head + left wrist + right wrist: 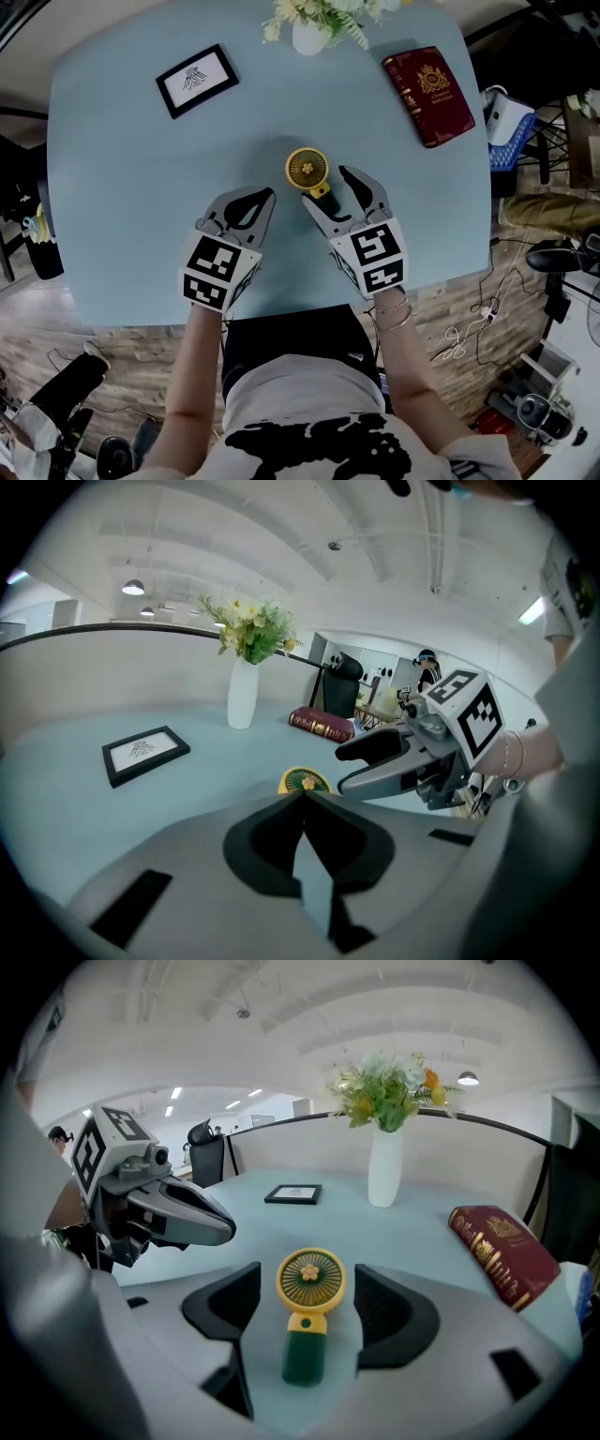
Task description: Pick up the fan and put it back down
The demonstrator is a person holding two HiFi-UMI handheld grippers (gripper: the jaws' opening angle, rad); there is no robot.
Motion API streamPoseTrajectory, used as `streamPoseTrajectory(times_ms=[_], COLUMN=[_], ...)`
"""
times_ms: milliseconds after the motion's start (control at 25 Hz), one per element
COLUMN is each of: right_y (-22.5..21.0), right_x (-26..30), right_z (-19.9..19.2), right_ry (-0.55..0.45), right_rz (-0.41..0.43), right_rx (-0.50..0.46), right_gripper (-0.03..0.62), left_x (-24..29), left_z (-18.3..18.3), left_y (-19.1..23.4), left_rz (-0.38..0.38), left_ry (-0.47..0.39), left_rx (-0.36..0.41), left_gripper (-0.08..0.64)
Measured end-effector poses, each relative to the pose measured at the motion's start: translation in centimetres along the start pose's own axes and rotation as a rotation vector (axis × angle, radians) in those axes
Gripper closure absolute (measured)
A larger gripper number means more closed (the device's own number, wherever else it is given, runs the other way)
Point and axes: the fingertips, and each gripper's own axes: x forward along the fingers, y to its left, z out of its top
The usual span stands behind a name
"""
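Right claw (324,185) gapes either side of the lying fan (307,169); left claw (268,194) pinched closed

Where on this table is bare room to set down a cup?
Bare: the left part of the table, from the picture frame to the near edge, and the right corner this side of the book. Crowded: the middle around the fan, and the far edge by the vase.
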Motion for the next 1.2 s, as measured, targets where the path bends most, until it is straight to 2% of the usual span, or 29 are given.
streamPoseTrajectory(times_ms=[680,960,1200], right_y=[1.4,2.6,3.8], right_x=[-6.6,-9.5,-12.3], right_z=[10.0,12.8,15.4], right_ry=[-0.269,-0.369,-0.455], right_rz=[0.006,0.029,0.031], right_rx=[-0.013,-0.036,-0.065], right_gripper=[0.295,0.341,0.382], left_x=[-5.2,-7.3,-9.6], left_z=[8.3,11.2,13.4], left_y=[-1.1,-2.3,-3.6], left_rz=[0.054,0.033,0.04], left_ry=[-0.183,-0.28,-0.331], left_rx=[0.092,0.1,0.159], left_gripper=[0.548,0.548,0.548])
